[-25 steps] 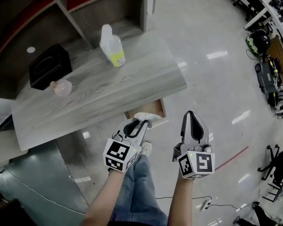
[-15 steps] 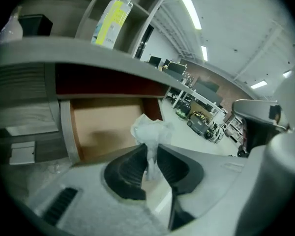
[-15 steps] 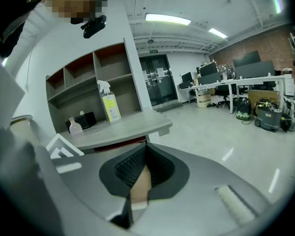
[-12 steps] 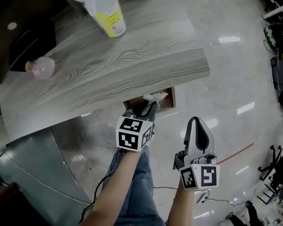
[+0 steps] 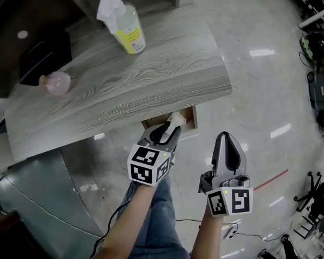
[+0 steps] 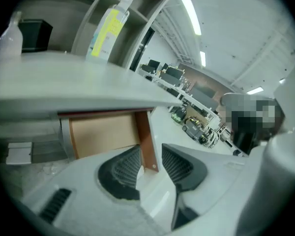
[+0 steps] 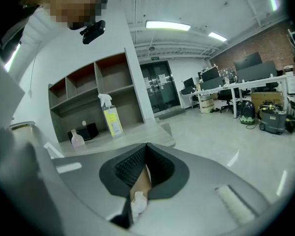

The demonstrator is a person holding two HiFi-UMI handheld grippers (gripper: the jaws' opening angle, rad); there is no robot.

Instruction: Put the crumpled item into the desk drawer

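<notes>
The white crumpled item sits at the open desk drawer, just beyond my left gripper's tips. My left gripper points into the drawer and its jaws are opening. In the left gripper view my left gripper shows a clear gap between its ribbed pads, nothing pressed between them, and the drawer's brown board behind. My right gripper hangs shut to the right of the drawer, over the floor. In the right gripper view my right gripper has its tips touching; the crumpled item shows far below them.
The grey wood-grain desk top overhangs the drawer. On it stand a spray bottle, a small pink bottle and a black box. A metal panel lies left of my legs. Shiny floor spreads to the right.
My left gripper's jaws have spread apart at the drawer, and the crumpled item is no longer pinched at their tips. The right gripper has hardly moved.
</notes>
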